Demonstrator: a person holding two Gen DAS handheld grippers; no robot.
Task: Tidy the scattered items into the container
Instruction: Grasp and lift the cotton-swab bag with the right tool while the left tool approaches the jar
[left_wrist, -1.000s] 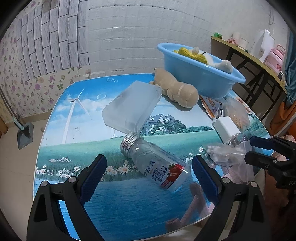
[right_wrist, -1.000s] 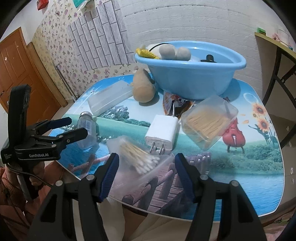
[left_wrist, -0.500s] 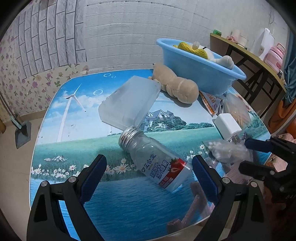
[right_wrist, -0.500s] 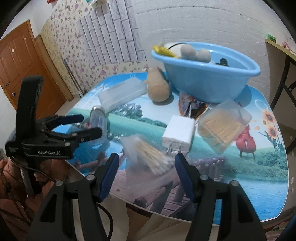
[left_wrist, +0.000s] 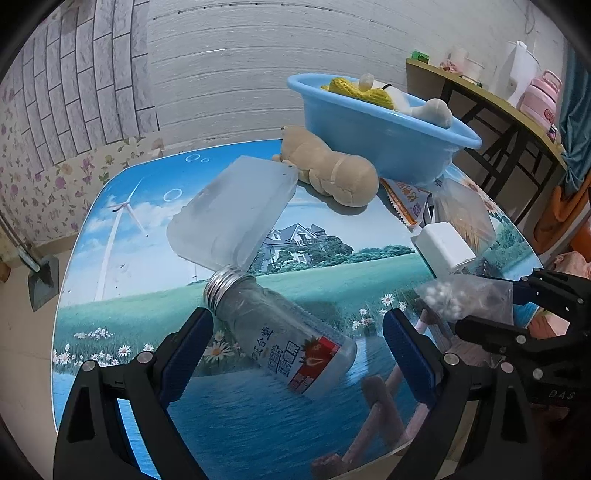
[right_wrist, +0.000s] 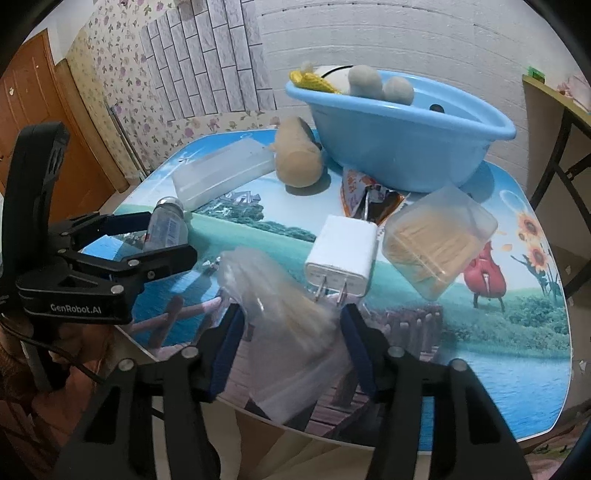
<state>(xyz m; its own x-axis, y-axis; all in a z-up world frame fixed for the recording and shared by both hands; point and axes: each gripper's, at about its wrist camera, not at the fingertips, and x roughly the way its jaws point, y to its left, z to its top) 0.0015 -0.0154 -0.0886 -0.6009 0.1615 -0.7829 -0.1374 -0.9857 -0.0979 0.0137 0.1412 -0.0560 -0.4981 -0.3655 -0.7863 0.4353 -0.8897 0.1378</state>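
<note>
A clear bottle (left_wrist: 280, 332) with a silver cap and a red label lies on the table. My left gripper (left_wrist: 297, 325) straddles it with wide jaws that are closing slightly; the pads stand clear of the glass. At the table's near edge, my right gripper (right_wrist: 291, 321) is closing on a plastic bag of cotton swabs (right_wrist: 288, 314), which bunches between the pads. In the left wrist view that bag (left_wrist: 461, 299) sits between the right gripper's (left_wrist: 487, 306) fingers. The blue basin (right_wrist: 399, 155) at the back holds plush toys.
On the table also lie a tan plush toy (right_wrist: 297, 158), a frosted plastic box (right_wrist: 221, 173), a white charger (right_wrist: 343, 243), a clear box of toothpicks (right_wrist: 436, 236) and a snack packet (right_wrist: 358, 188). A side table (left_wrist: 480, 96) stands at the right.
The right gripper's jaws have narrowed onto the bag of cotton swabs, which now bunches up between them. The left gripper stays over the bottle, almost unmoved.
</note>
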